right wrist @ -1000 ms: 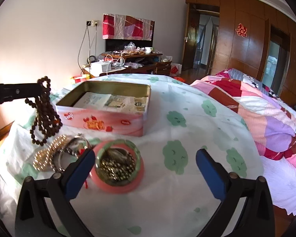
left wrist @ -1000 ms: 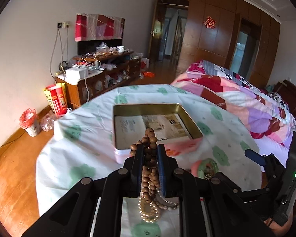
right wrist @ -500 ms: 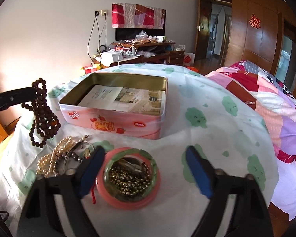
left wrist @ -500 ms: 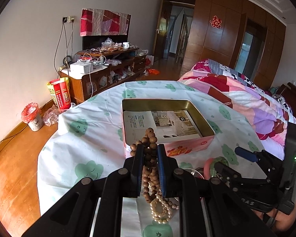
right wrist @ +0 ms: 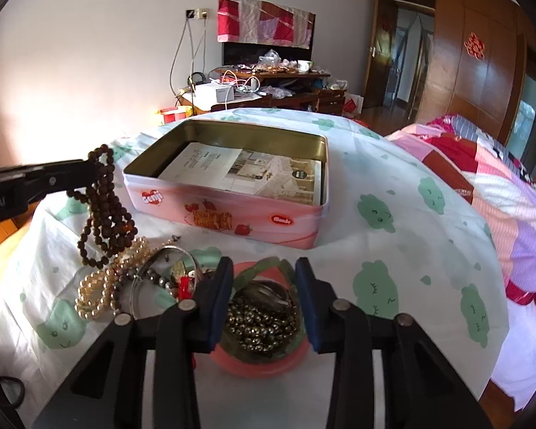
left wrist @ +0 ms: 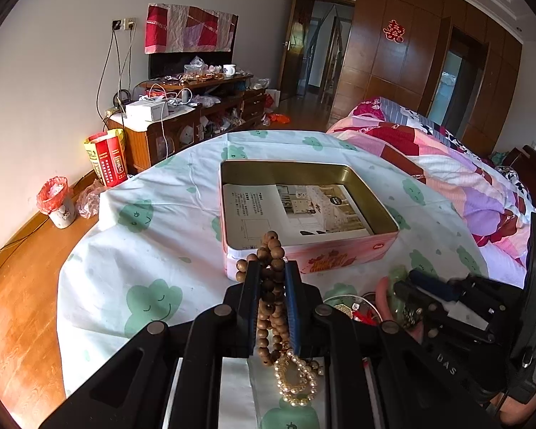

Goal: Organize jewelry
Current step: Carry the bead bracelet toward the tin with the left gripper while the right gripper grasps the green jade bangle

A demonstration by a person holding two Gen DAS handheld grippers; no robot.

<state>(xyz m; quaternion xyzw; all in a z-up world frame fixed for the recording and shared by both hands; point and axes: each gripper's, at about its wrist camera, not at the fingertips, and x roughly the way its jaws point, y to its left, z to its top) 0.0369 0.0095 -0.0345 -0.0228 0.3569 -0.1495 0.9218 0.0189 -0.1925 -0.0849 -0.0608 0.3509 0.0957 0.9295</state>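
Note:
My left gripper point(left wrist: 271, 268) is shut on a string of brown wooden beads point(left wrist: 269, 246), which hangs from it above the tablecloth, left of the pink tin point(right wrist: 225, 211). The tin is open, with printed paper inside. In the right wrist view the left gripper point(right wrist: 89, 169) and its brown beads point(right wrist: 103, 214) show at the left. My right gripper point(right wrist: 264, 264) hovers over a green bangle point(right wrist: 248, 271) that lies in a pink ring point(right wrist: 261, 366) with dark metal beads point(right wrist: 261, 321) inside. Its jaws are closing; the beads and bangle show between the pads, and I see no pad pressing on them.
A pearl bracelet point(right wrist: 96, 293), a thin silver bangle point(right wrist: 139, 286) and a red charm point(right wrist: 184, 284) lie tangled left of the pink ring. The round table point(left wrist: 143, 214) has a white cloth with green prints. A bed point(right wrist: 500, 193) stands to the right, a cluttered cabinet point(left wrist: 182, 121) behind.
The right gripper's jaws have narrowed from wide open to a small gap, and it has come in over the green bangle. The left gripper has sunk slightly, still holding the brown beads.

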